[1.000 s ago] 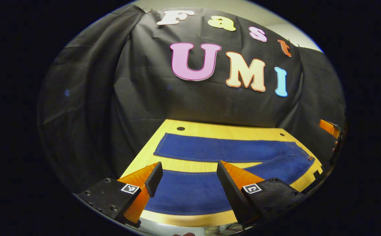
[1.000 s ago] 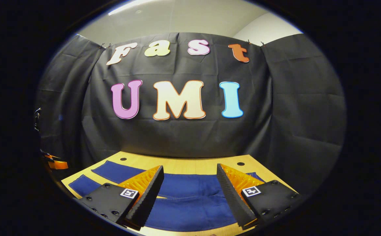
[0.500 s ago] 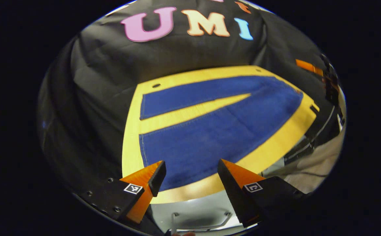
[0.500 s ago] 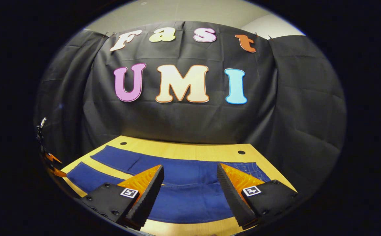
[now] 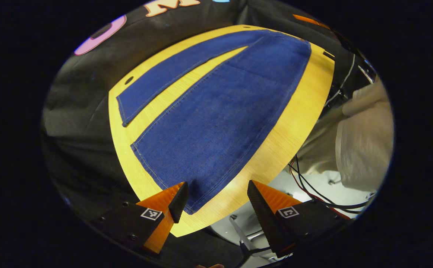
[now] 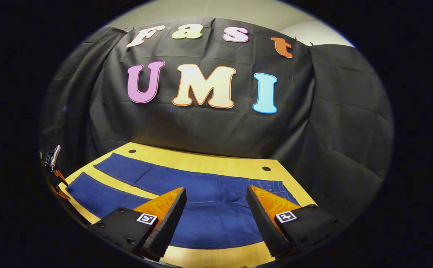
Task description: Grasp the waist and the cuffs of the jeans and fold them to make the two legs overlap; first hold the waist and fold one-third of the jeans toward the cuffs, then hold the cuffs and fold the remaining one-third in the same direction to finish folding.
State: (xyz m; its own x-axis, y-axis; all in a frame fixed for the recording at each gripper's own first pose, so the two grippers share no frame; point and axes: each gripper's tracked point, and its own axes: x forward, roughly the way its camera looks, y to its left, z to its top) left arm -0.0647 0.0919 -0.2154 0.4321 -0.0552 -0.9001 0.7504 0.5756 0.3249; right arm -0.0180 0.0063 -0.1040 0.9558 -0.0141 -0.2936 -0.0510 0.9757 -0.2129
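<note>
Jeans [image 5: 216, 111] lie flat on the yellow desk [image 5: 294, 123], legs spread apart in a V, unfolded. My left hand-held gripper [image 5: 216, 203] hangs wide open over the near cuff [image 5: 164, 171] at the desk's corner, touching nothing. My right hand-held gripper [image 6: 214, 219] hangs wide open above the waist [image 6: 272, 188], empty

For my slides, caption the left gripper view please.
Open left gripper poised over the near cuff of blue jeans spread flat, legs apart, on a wooden table.
</note>
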